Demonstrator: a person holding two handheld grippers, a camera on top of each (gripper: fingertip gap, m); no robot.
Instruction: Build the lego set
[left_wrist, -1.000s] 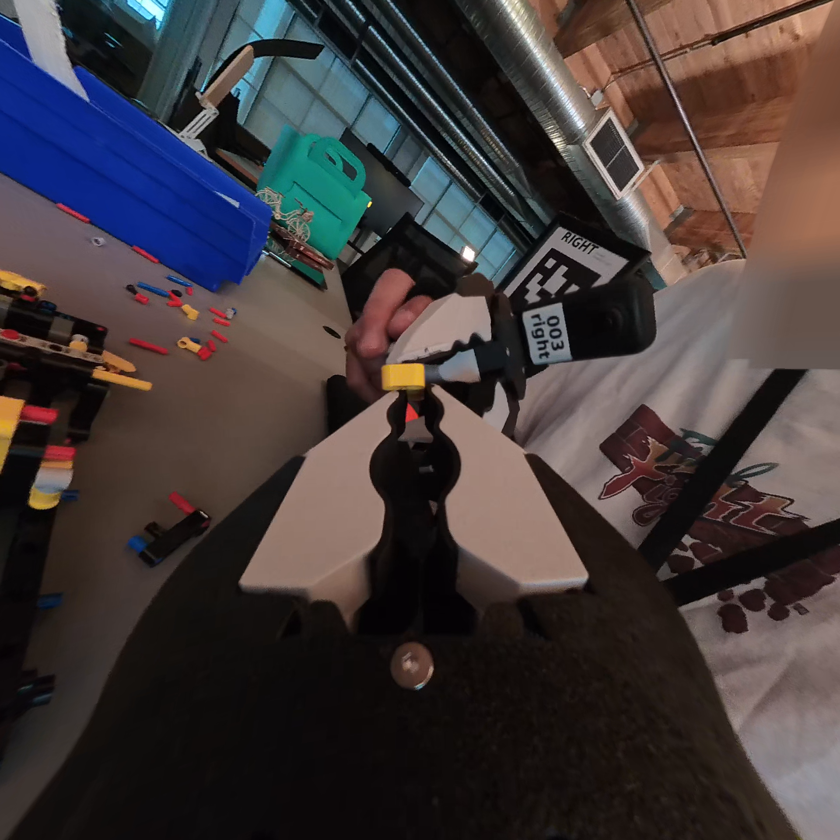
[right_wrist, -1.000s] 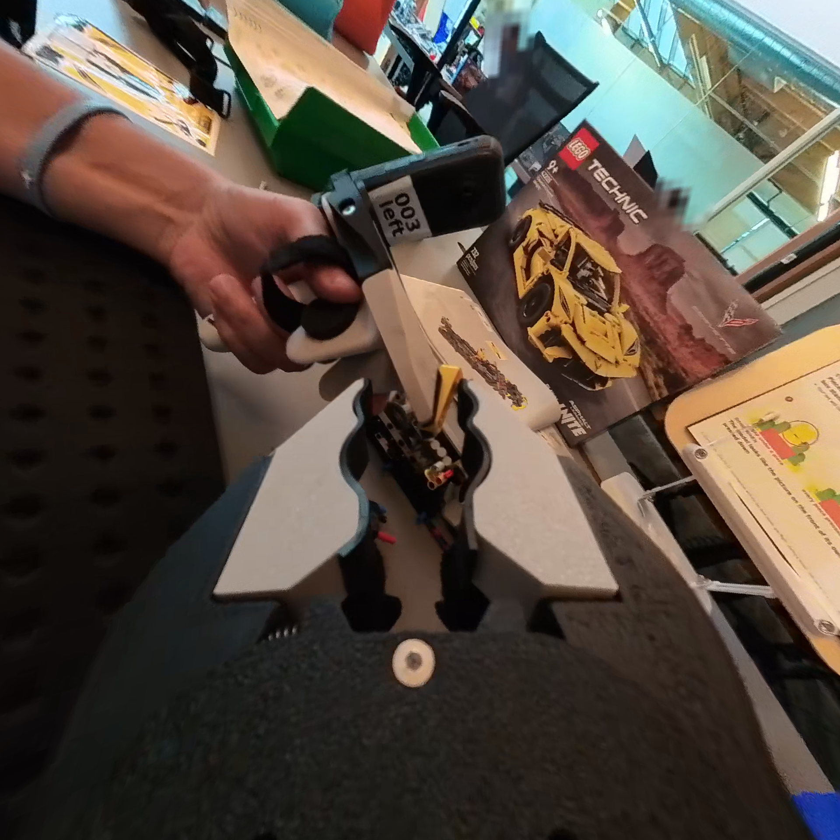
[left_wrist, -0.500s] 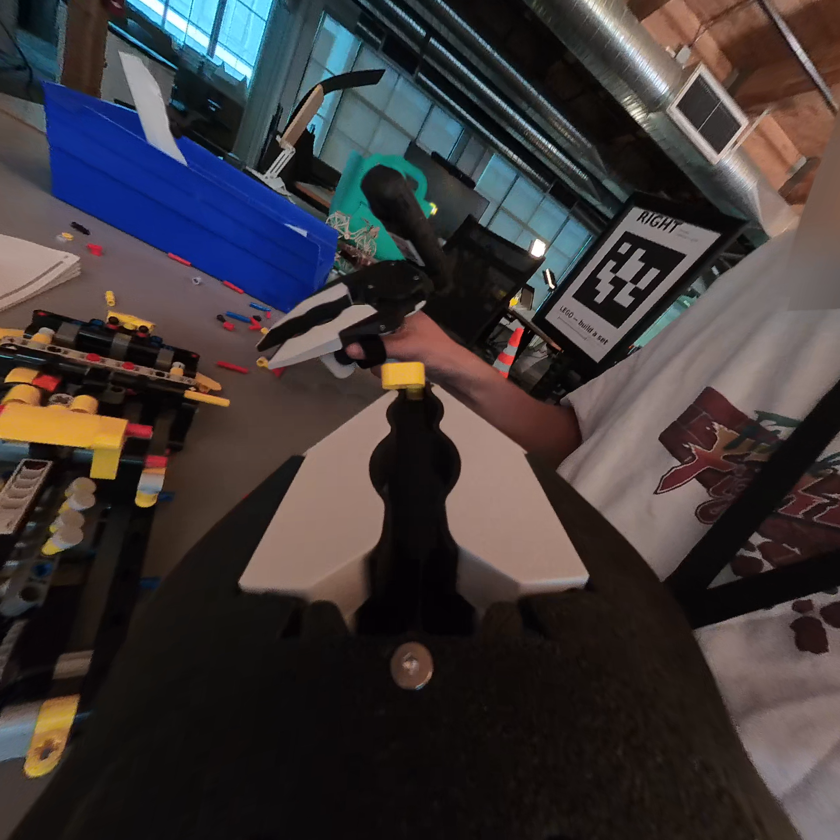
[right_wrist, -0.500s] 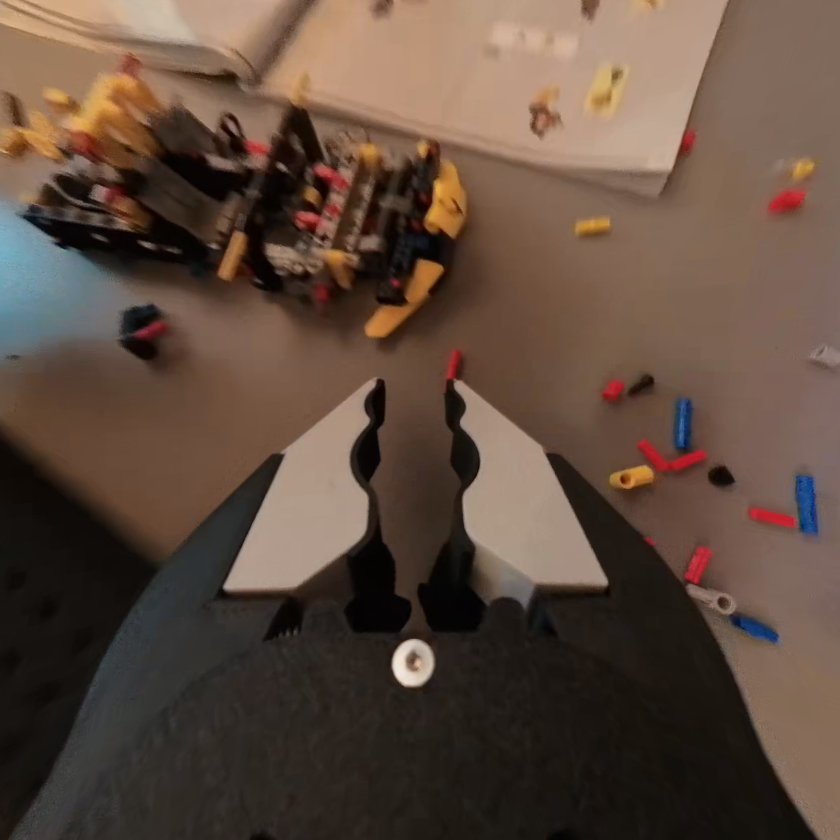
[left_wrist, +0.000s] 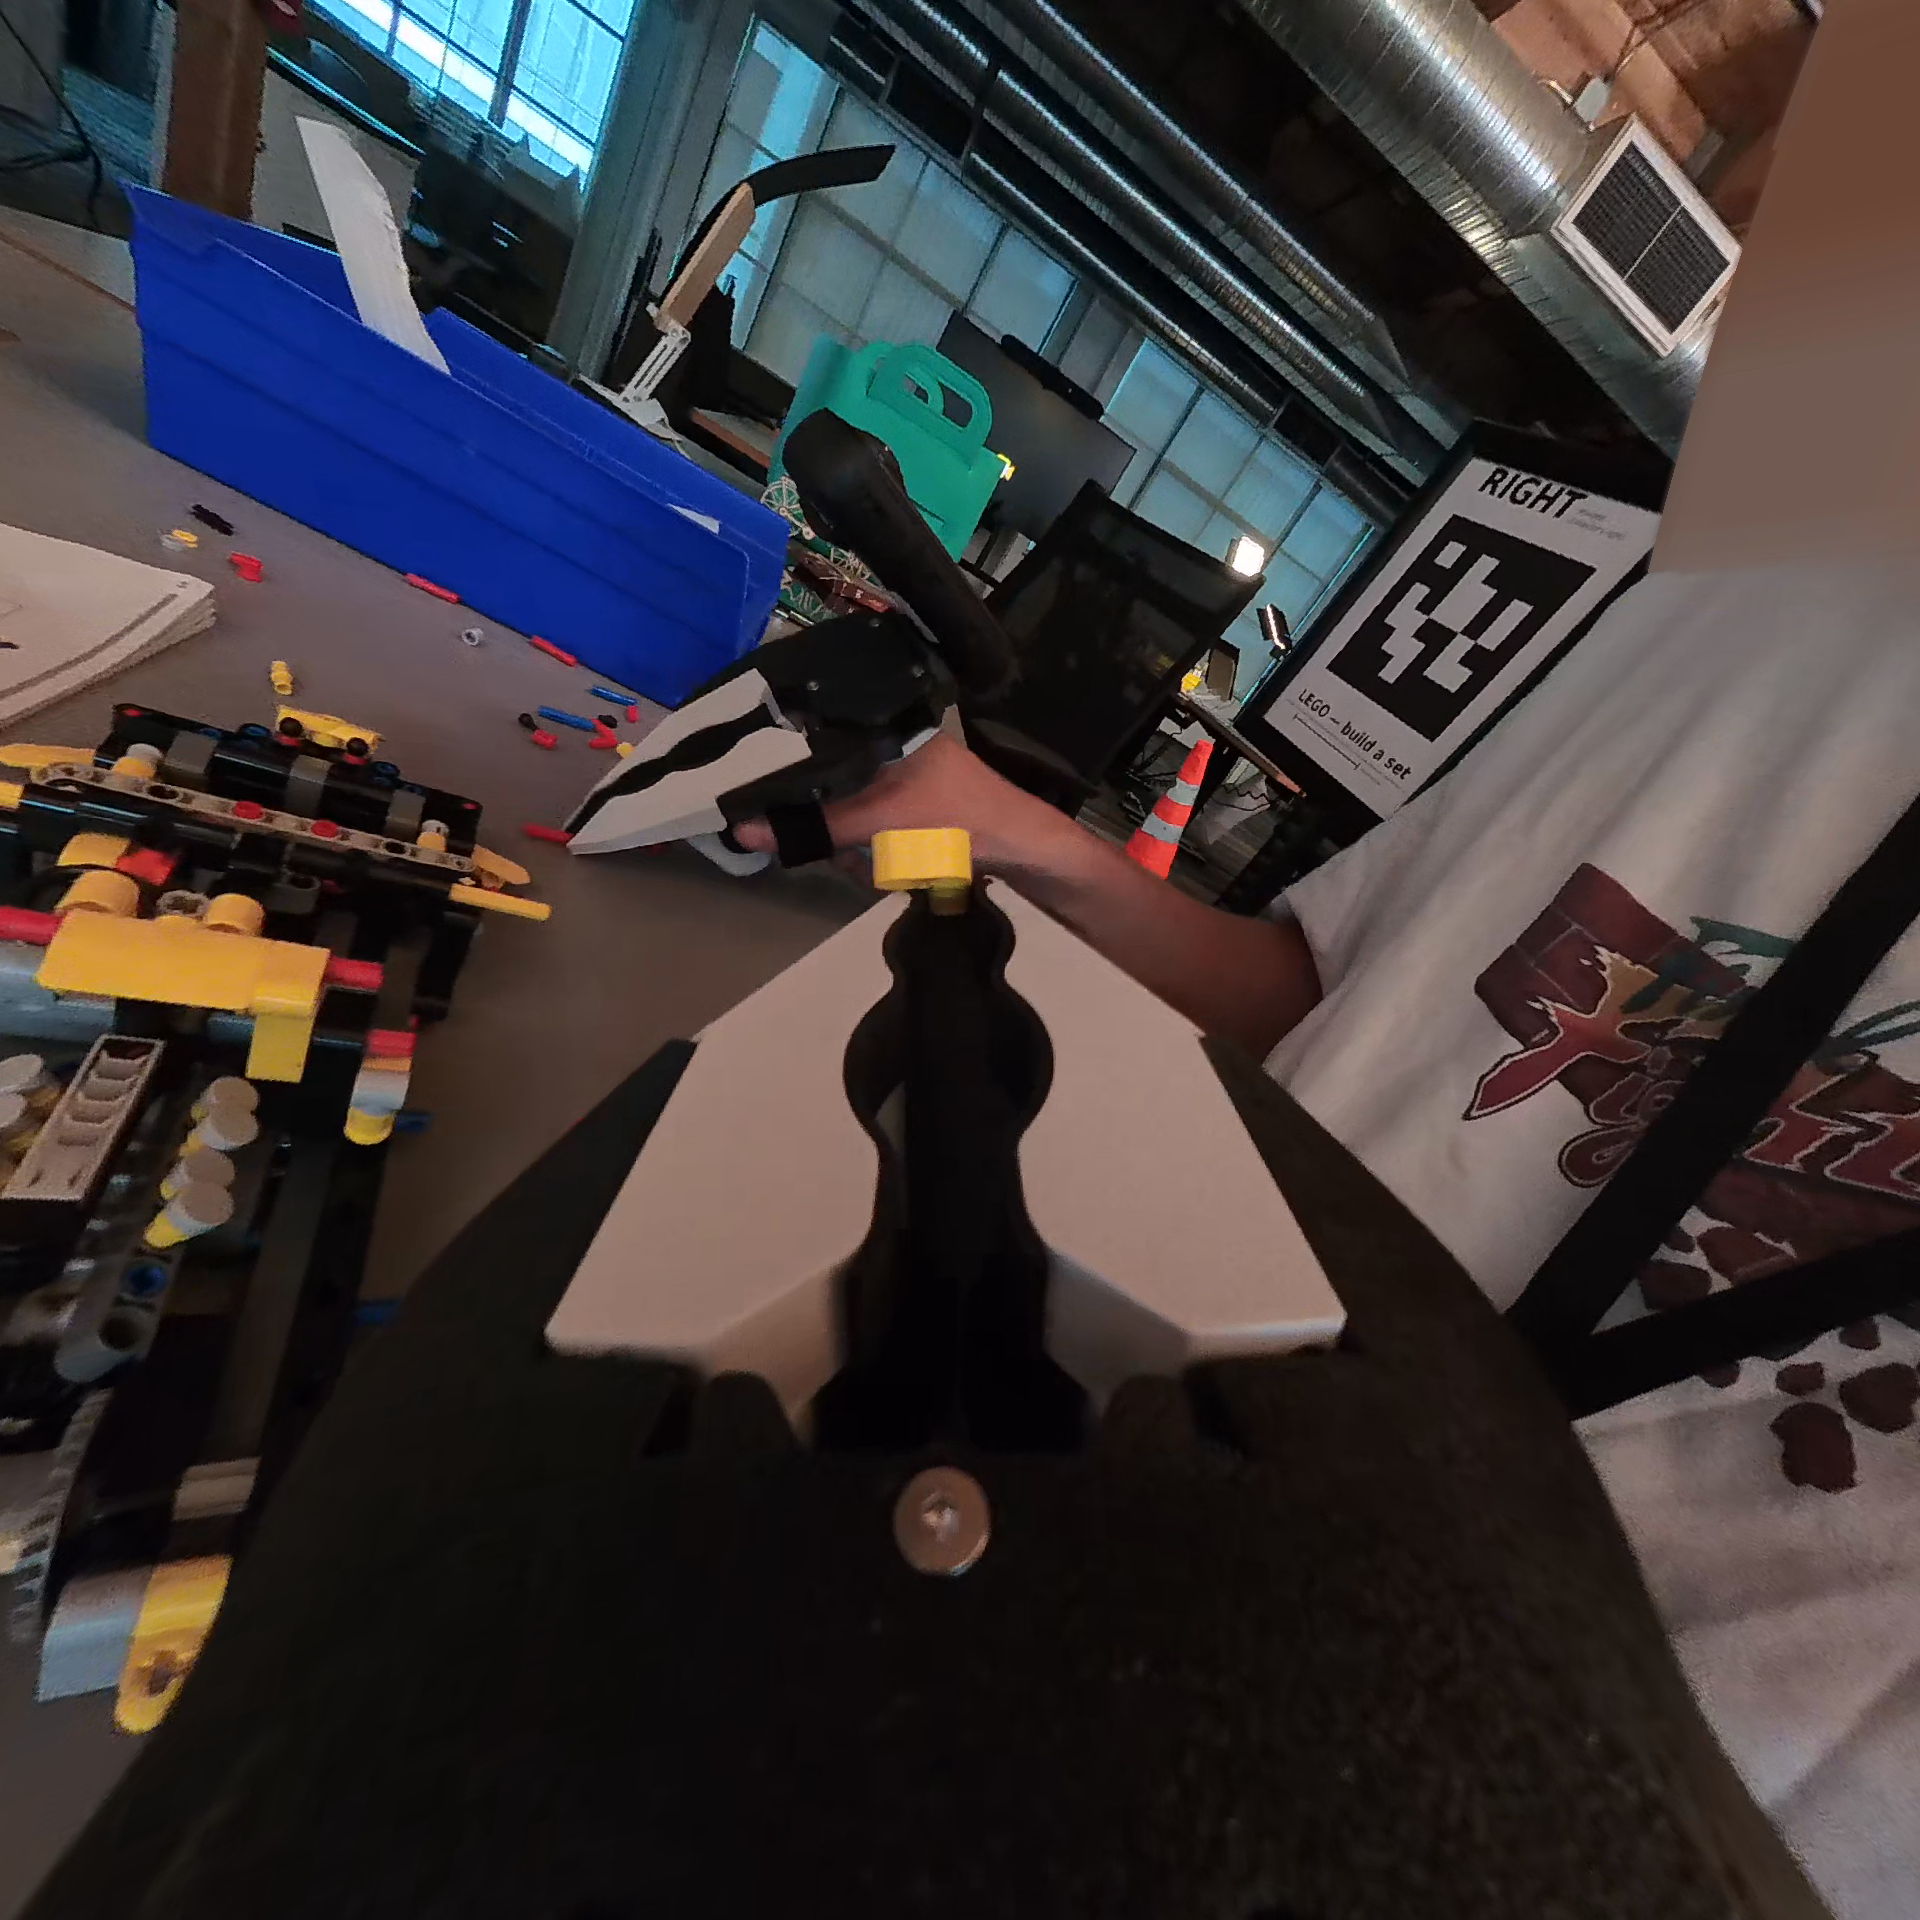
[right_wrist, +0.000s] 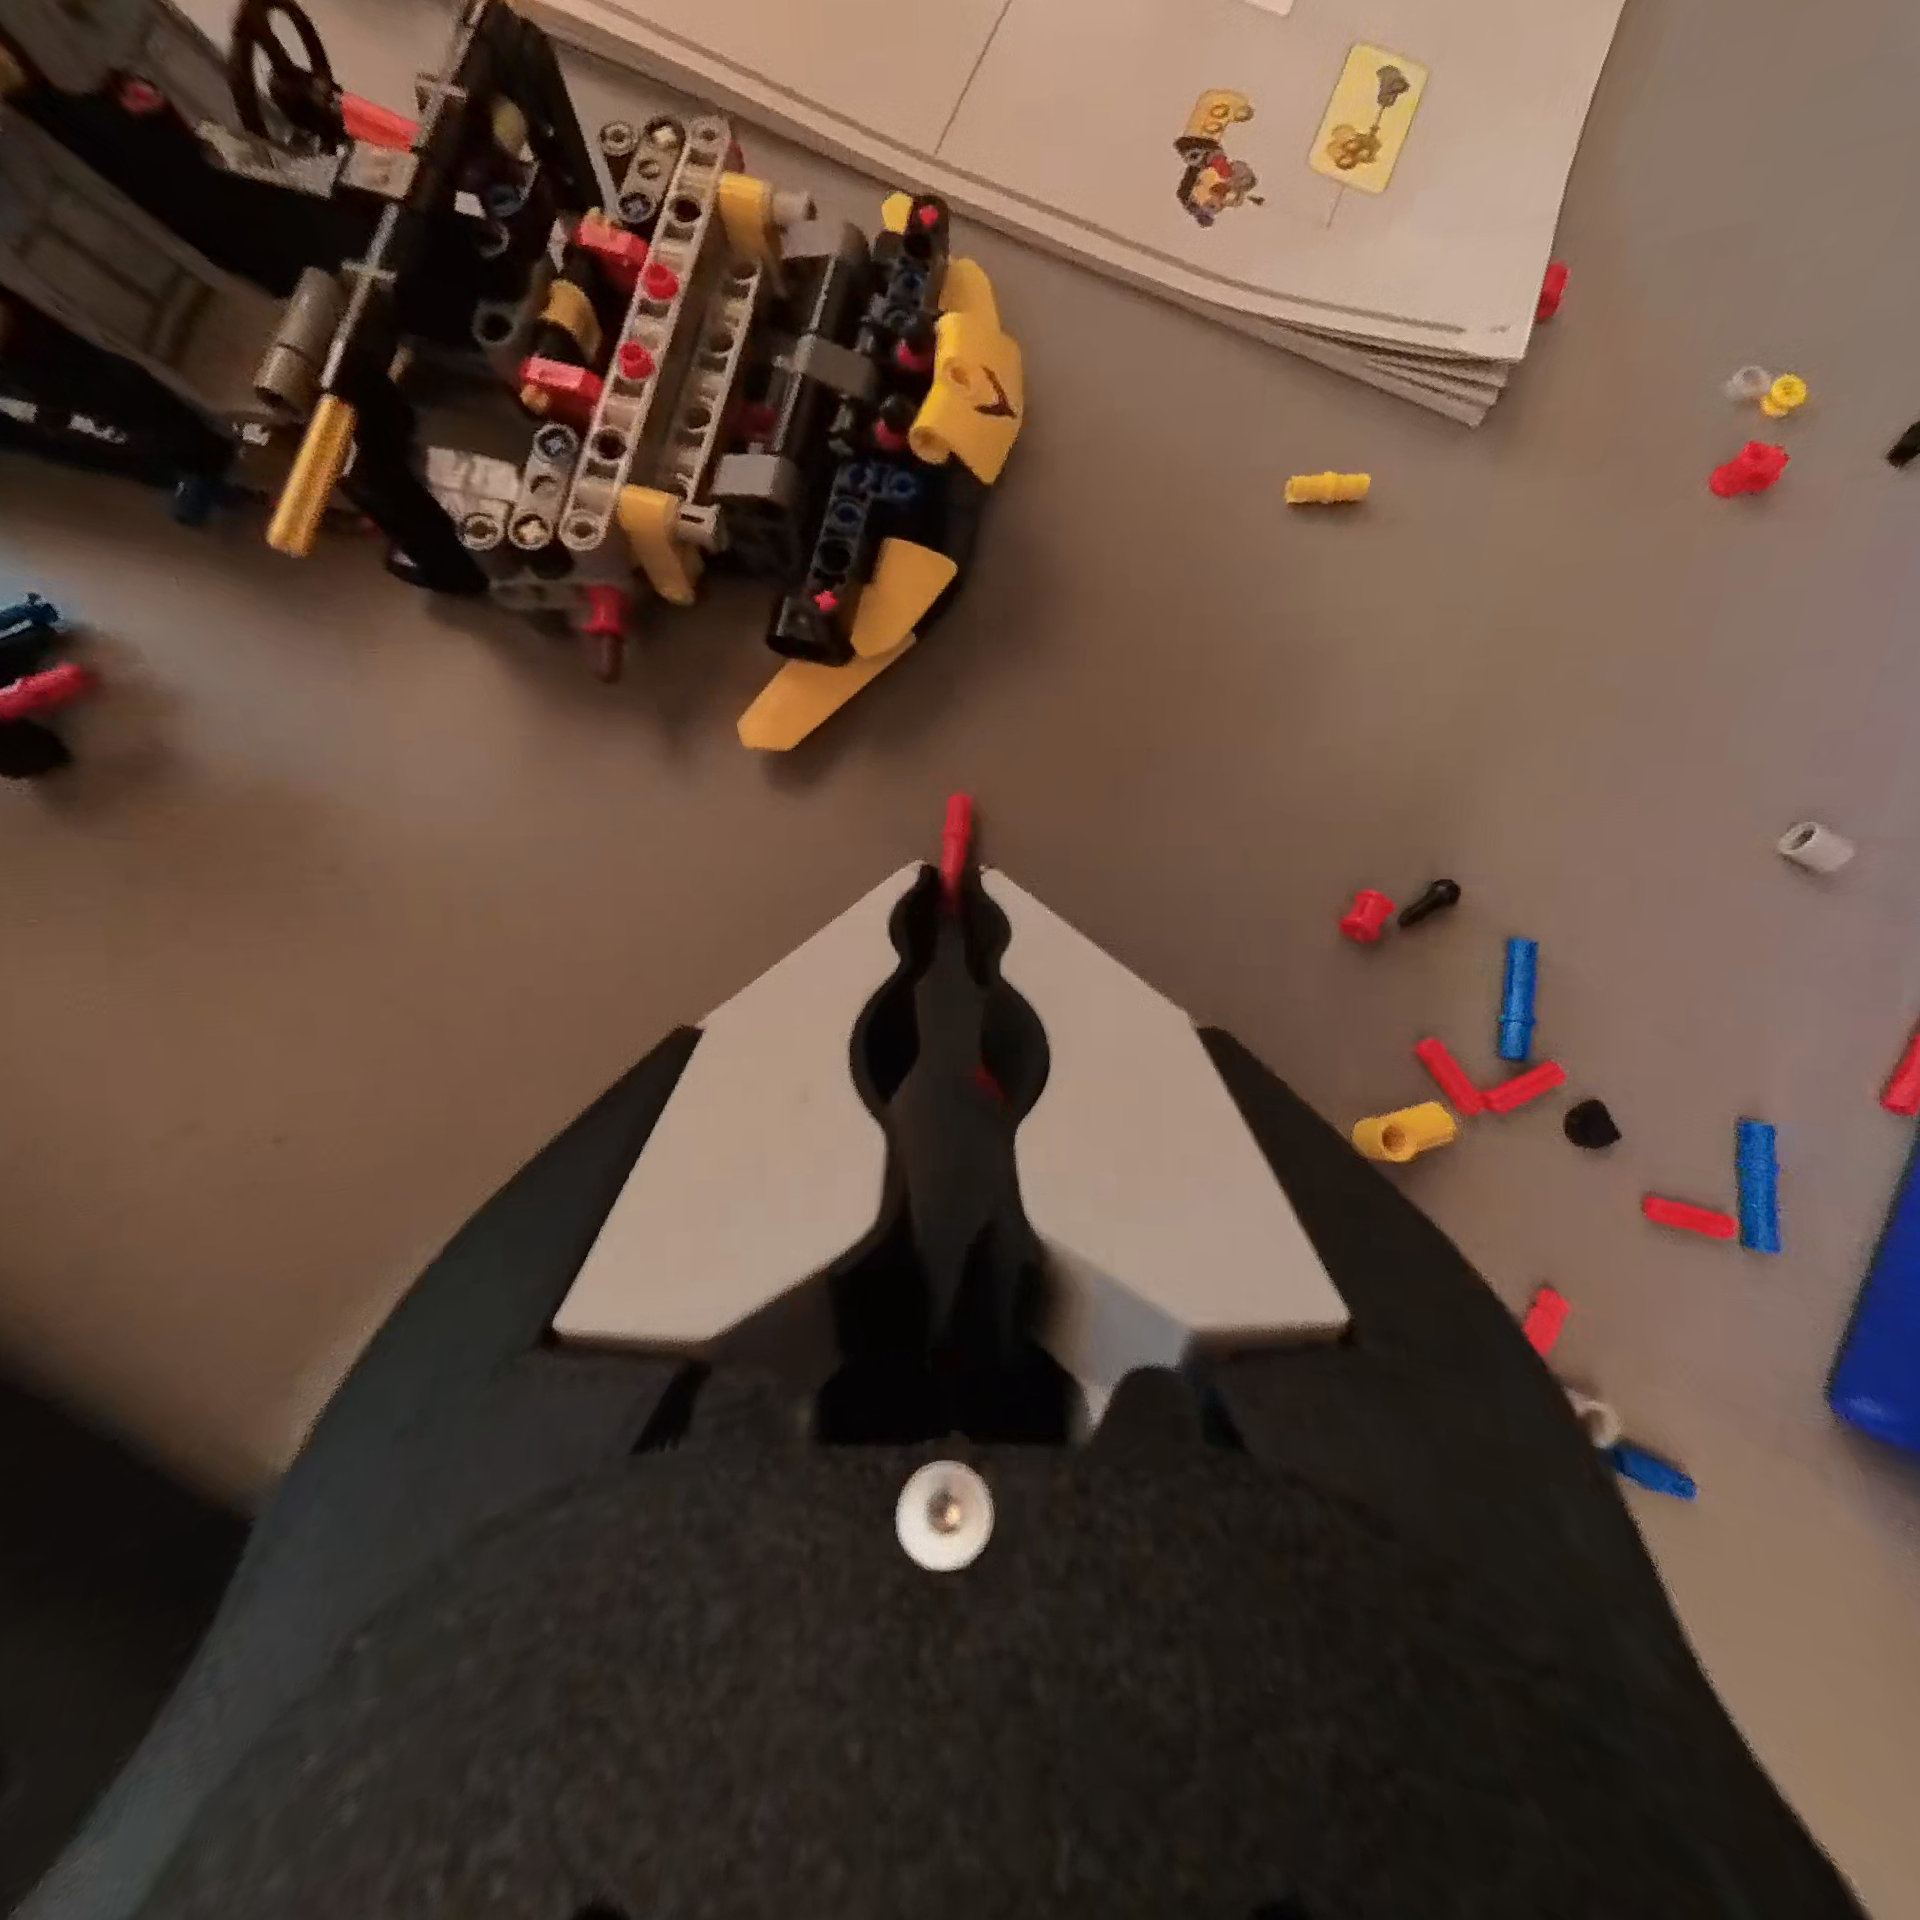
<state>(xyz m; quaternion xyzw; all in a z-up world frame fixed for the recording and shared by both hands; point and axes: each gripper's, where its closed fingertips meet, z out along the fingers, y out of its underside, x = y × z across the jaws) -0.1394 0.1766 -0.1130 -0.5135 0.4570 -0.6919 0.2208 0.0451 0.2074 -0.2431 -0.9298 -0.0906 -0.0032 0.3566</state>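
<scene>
Car model (right_wrist: 623, 395) runs off the left and top edges in the right wrist view, far end blurred. Red pin (right_wrist: 956, 847): tail buried between the right gripper (right_wrist: 951, 878) tips. Instruction booklet (right_wrist: 1143, 156) cropped at top. Blue bin (right_wrist: 1881, 1340) mostly off right edge.

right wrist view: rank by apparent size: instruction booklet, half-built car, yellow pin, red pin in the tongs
1. Half-built car and booklet: both cropped by the frame, too close to rank.
3. Yellow pin and red pin: look alike; the red one is partly hidden in the shut right tongs.
</scene>
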